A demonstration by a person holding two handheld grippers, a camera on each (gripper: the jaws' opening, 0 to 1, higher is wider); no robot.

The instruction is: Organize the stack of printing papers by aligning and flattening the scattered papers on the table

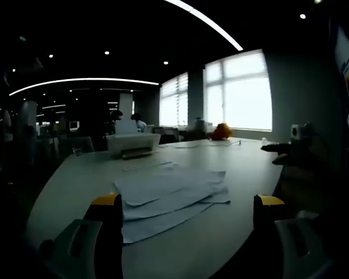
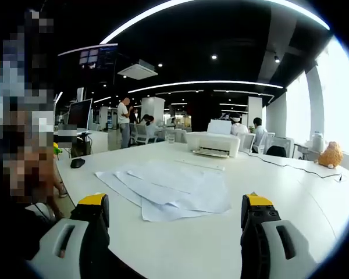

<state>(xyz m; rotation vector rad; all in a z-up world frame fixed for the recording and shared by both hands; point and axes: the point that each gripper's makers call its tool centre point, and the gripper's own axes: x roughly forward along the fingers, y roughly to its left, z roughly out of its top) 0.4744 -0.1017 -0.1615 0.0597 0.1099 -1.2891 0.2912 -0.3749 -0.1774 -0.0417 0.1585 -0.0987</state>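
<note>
Loosely fanned flat white papers [image 2: 168,189] on smooth pale table [image 2: 291,186], both hand-held grippers [image 1: 187,210] [image 2: 174,212] gaping, empty

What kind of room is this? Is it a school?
Most likely an open-plan office: a white desktop printer sits on the big white table, a dark computer monitor stands behind, and loose white paper sheets lie scattered.
</note>
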